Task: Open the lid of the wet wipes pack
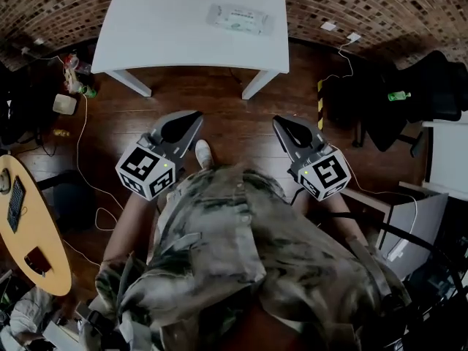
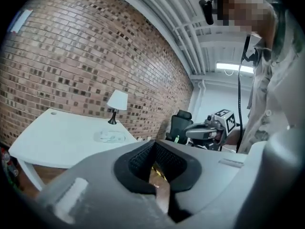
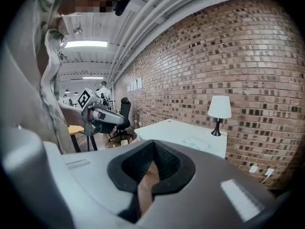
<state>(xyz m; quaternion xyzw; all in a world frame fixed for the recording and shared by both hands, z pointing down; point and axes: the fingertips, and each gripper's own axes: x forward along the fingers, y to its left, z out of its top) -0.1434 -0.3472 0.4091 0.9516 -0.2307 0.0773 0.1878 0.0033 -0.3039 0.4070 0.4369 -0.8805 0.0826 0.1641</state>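
Note:
The wet wipes pack (image 1: 240, 18) lies flat on the white table (image 1: 168, 28), toward its right side, with its lid down. It shows small in the left gripper view (image 2: 112, 137) and the right gripper view (image 3: 196, 143). Both grippers hang well short of the table, over the wooden floor and close to the person's body. The left gripper (image 1: 191, 116) and the right gripper (image 1: 282, 121) point at the table. Each has its jaws together with nothing between them (image 2: 153, 144) (image 3: 153, 144). Each gripper view also shows the other gripper, the right gripper (image 2: 209, 130) and the left gripper (image 3: 97, 113).
A white lamp (image 2: 117, 102) stands at the table's far edge by the brick wall. A round wooden table (image 1: 33, 229) with a phone is at the left, and a black office chair (image 1: 431, 86) at the right. Cables (image 1: 80, 145) trail over the floor.

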